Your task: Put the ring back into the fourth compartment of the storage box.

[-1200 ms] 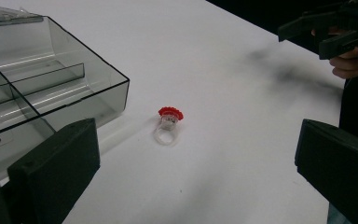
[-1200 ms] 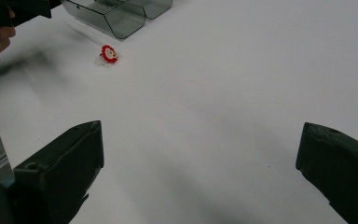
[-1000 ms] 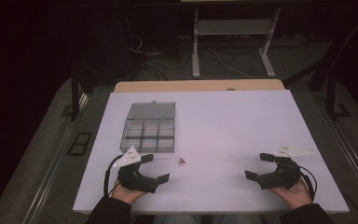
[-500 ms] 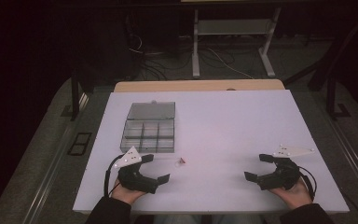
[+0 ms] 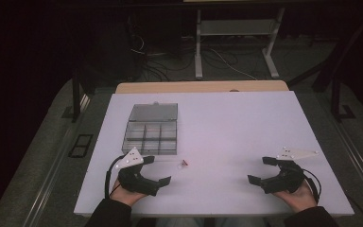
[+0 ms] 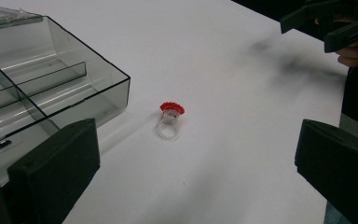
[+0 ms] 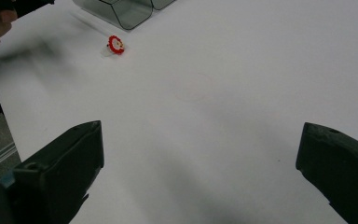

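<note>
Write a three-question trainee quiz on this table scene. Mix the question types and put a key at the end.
1. True or false: the red-topped ring lies inside the compartment box.
2. Which gripper is nearer the ring? A) left gripper B) right gripper
3. Fill in: both grippers' jaws stand ____.

Key: 1 false, it lies on the white table beside the box; 2 A; 3 open.

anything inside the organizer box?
The box has its lid open; the compartments seen from the high and left gripper views look empty. The ring lies outside on the table. Far compartments are too small to confirm.
</note>
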### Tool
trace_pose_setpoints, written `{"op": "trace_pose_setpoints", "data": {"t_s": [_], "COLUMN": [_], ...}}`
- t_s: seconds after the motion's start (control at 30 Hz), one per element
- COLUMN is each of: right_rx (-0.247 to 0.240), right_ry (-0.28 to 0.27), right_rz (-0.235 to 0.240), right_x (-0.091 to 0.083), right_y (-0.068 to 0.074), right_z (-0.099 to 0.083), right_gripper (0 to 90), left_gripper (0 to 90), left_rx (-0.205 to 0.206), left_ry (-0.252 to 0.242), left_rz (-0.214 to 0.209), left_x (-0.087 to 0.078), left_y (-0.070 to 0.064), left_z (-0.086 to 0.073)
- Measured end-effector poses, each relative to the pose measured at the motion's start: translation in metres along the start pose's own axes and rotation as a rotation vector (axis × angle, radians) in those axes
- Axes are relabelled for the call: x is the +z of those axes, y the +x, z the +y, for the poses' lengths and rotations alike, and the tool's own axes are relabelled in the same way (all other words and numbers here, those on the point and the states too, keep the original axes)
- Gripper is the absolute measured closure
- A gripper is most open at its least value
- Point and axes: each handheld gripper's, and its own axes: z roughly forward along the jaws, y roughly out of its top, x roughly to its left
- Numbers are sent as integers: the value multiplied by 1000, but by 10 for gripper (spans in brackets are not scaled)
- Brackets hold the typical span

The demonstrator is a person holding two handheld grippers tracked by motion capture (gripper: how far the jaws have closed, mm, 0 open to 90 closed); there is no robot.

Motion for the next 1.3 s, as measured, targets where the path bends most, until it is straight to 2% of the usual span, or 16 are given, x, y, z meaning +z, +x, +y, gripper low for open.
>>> {"op": "trace_pose_setpoints", "data": {"t_s": [0.2, 0.27, 0.63, 1.13, 1.3], "right_rx": [-2, 0, 6, 7, 8], "right_ry": [-5, -5, 1, 2, 5], "right_rz": [-2, -3, 0, 3, 5], "right_x": [0, -1, 0, 0, 0], "right_y": [-1, 0, -1, -1, 0], "right_z": [0, 0, 0, -1, -1], "right_gripper": [3, 2, 2, 2, 2], "left_gripper": [0, 0, 0, 0, 0], "left_rx": [11, 2, 22, 59, 60], "left_ry": [15, 19, 70, 125, 135], "left_rz": [-5, -11, -17, -35, -40], "left_x": [-1, -2, -1, 9, 13], "left_y": [-1, -1, 1, 2, 3], "left_z": [6, 9, 17, 39, 43]}}
